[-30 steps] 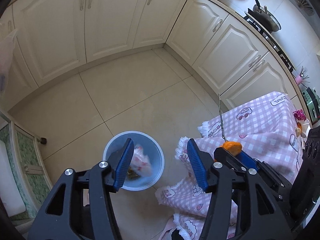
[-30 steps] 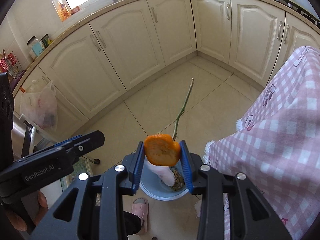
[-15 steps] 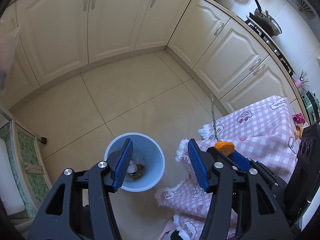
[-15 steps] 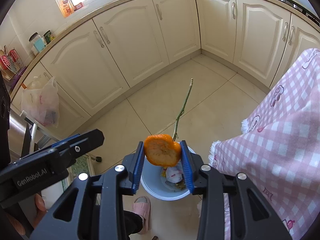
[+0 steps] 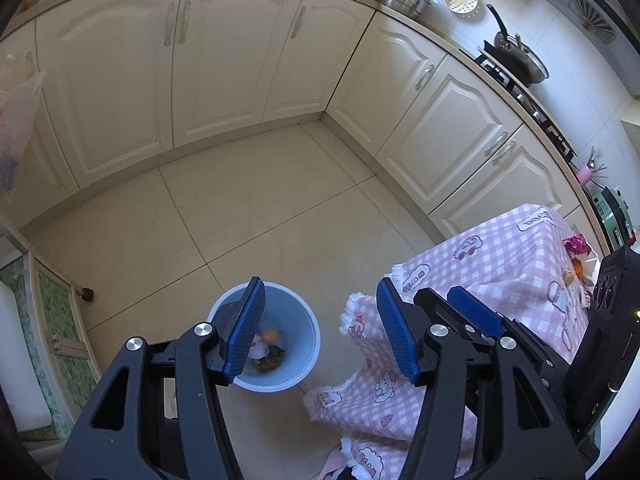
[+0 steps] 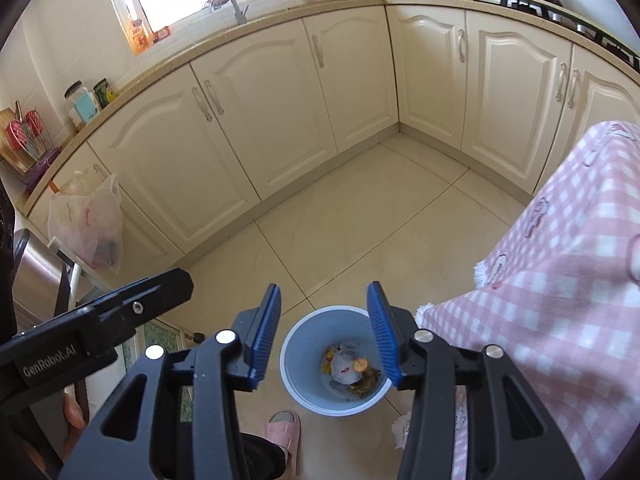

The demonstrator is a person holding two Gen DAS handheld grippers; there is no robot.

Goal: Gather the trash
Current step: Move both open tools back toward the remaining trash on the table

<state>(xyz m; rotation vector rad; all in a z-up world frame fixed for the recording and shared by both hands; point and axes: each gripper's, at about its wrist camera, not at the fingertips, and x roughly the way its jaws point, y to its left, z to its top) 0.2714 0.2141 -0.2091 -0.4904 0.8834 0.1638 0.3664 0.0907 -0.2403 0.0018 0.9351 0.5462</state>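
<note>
Trash: scraps lying at the bottom of the blue bin [image 6: 335,354] on the tiled floor, beside the hanging edge of the pink checked tablecloth [image 6: 560,280].

Right wrist view:
- Right gripper [image 6: 323,342]: poised straight above the bin's mouth, jaws spread wide with nothing between them; I'd judge it sits there because that is the spot to drop from.
- Bin contents: a pale crumpled wrapper, an orange peel piece [image 6: 361,365] on top, and dark leafy bits around them.
- Bin placement: tucked close to the table, likely so scraps can go straight from tabletop to bin.
- Left gripper: seen from the side at the left edge, held off to one side of the bin.
- Pink slipper [image 6: 285,428]: the person's foot, just beside the bin.

Left wrist view:
- Left gripper [image 5: 320,328]: jaws parted, empty, one finger overlapping the bin's rim [image 5: 310,322] in the picture, the other over the cloth.
- Bin contents: same orange speck and pale wrapper, partly hidden behind the finger.
- More trash [image 5: 576,254]: a shiny pink wrapper and small orange bits at the far corner of the table; those look like what remains to collect.
</note>
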